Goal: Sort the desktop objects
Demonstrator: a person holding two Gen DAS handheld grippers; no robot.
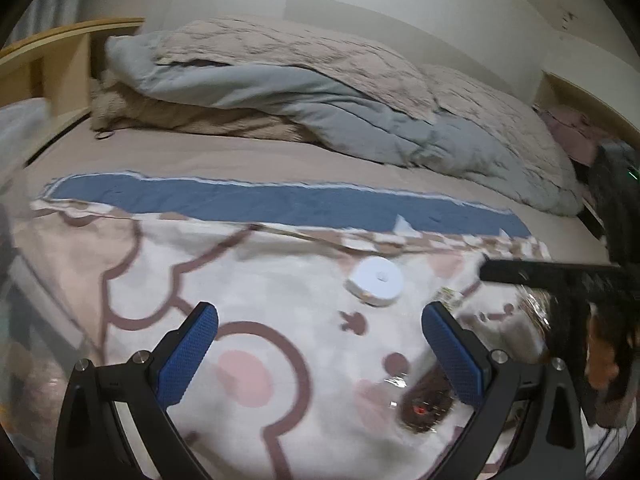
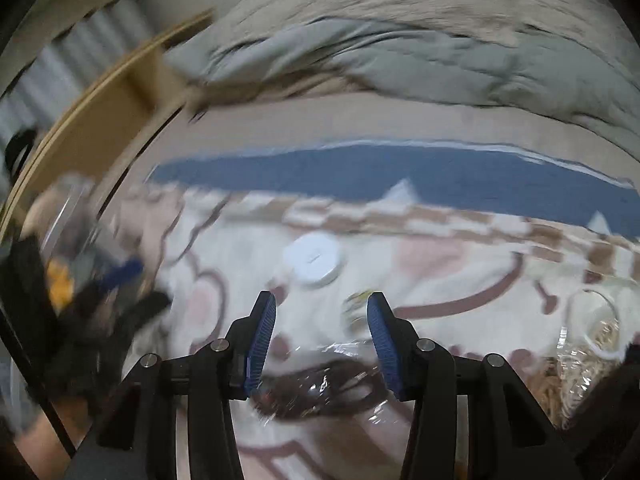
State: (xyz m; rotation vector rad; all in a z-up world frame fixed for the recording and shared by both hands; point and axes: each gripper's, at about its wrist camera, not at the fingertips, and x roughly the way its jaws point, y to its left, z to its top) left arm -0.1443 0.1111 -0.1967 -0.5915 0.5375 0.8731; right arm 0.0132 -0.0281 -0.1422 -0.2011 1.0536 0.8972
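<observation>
Right hand-held gripper (image 2: 322,336) jaws apart, empty; dark item in clear crinkly plastic wrap (image 2: 320,390) below them; white round disc (image 2: 314,260) just beyond.

Bed (image 1: 248,156) fills the frame, tan sheet. Crumpled grey-and-beige quilt (image 1: 320,92) across the top. Wooden headboard shelf (image 1: 60,60) upper left. White wall (image 1: 400,0) behind. Cartoon-print blanket (image 1: 256,280) with blue band in the lower half. Dim indoor light.

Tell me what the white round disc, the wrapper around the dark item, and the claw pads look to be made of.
White disc: likely smooth matte plastic, evenly white with a moulded rim.
Wrapper: thin clear film, probably cellophane; it crinkles and shows sharp glints.
Claw pads: blue, seemingly rubbery, with fine knurled texture.
</observation>
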